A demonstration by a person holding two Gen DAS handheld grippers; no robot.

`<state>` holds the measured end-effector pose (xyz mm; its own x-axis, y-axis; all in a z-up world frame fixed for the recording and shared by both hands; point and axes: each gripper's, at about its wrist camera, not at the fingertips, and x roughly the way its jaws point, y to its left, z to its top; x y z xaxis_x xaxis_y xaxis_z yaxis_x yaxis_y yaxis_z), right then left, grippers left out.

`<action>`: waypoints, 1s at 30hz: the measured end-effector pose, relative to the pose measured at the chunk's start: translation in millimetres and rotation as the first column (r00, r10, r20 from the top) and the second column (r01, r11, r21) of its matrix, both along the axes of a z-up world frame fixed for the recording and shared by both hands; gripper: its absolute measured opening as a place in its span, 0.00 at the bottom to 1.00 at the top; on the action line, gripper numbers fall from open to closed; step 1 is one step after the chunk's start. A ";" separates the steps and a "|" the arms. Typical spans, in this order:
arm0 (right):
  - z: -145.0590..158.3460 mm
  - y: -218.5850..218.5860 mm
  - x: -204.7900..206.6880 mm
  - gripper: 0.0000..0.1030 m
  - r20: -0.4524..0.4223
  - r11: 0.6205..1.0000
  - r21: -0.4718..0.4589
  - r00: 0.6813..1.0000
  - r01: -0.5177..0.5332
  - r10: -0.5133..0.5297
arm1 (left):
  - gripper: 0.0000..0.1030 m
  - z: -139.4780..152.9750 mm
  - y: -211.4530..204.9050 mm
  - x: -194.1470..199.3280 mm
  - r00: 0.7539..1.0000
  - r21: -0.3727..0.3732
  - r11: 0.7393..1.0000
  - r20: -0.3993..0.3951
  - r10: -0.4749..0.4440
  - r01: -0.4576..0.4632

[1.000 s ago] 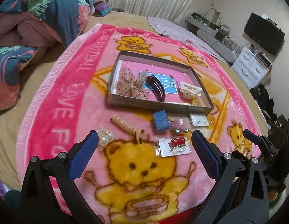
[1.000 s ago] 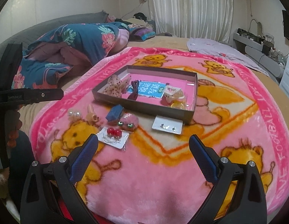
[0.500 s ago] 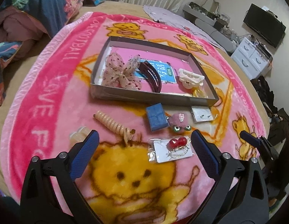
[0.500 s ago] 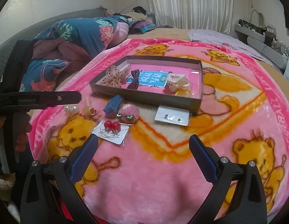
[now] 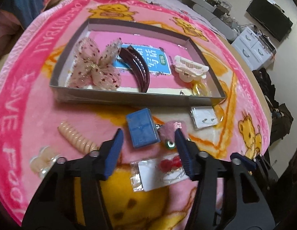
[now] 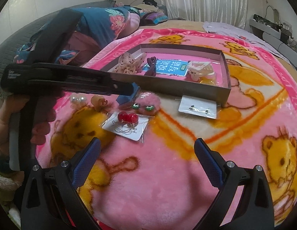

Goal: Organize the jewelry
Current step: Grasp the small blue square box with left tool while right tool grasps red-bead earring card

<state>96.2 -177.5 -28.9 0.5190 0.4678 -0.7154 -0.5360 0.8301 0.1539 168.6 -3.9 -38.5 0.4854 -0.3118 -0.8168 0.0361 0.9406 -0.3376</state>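
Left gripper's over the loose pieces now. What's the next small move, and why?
Probably ease the left gripper down and close on the small blue box: it lies between the open jaws, outside the gray tray. The right gripper hangs open, away from it.

Blanket [image 5: 24, 99] border: "LOVE FOOTBALL"; blue label [image 5: 148, 61]: Chinese characters

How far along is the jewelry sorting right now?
Done: the tulle bow, dark headbands and white claw clip lie in the grey tray. In hand: nothing; the open left gripper frames the blue box. Left: spiral tie, red earring card, stud card.
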 end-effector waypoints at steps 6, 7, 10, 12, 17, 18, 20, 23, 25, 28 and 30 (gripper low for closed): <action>-3.9 1.2 2.2 0.94 -0.008 1.000 0.001 1.000 0.001 -0.001 | 0.33 -14.3 2.4 12.5 0.999 -0.049 0.999 -0.040 0.022 -0.023; -4.9 2.2 2.9 0.94 -0.010 1.000 0.000 1.000 0.001 -0.001 | 0.32 -15.6 3.1 13.5 0.999 -0.051 0.998 -0.043 0.023 -0.025; -8.5 7.6 6.1 0.94 -0.023 1.000 0.001 1.000 0.001 -0.001 | 0.24 -18.0 5.4 17.5 0.999 -0.058 0.998 -0.039 0.033 -0.036; -11.6 13.5 8.6 0.94 -0.030 1.000 0.007 1.000 0.000 0.001 | 0.24 -18.2 8.6 18.9 0.999 -0.075 0.996 -0.032 0.042 -0.044; -24.1 33.5 18.9 0.94 -0.068 1.000 -0.003 0.998 -0.012 0.011 | 0.24 -8.8 12.0 13.8 0.999 -0.093 0.995 0.005 0.039 -0.039; -26.4 37.4 20.2 0.94 -0.073 1.000 -0.004 0.997 -0.012 0.011 | 0.24 -5.5 13.2 12.7 0.999 -0.096 0.995 0.014 0.038 -0.037; -29.7 47.3 22.9 0.94 -0.059 1.000 -0.027 0.998 -0.005 0.004 | 0.24 2.6 17.8 9.3 0.998 -0.101 0.994 0.038 0.041 -0.037; -31.2 55.9 26.9 0.94 -0.049 0.999 -0.035 0.999 0.002 -0.003 | 0.24 12.9 24.6 7.4 0.997 -0.116 0.992 0.064 0.050 -0.043; -32.5 61.8 29.8 0.93 -0.051 0.999 -0.037 0.999 0.009 -0.011 | 0.24 18.8 30.2 5.8 0.995 -0.117 0.992 0.081 0.060 -0.050; -33.3 70.2 32.1 0.94 -0.045 0.999 -0.044 0.999 0.020 -0.022 | 0.24 24.6 35.2 3.9 0.993 -0.123 0.991 0.097 0.070 -0.058; -35.0 76.1 32.5 0.94 -0.037 0.998 -0.051 0.999 0.022 -0.024 | 0.24 27.9 39.1 3.1 0.991 -0.124 0.990 0.108 0.077 -0.063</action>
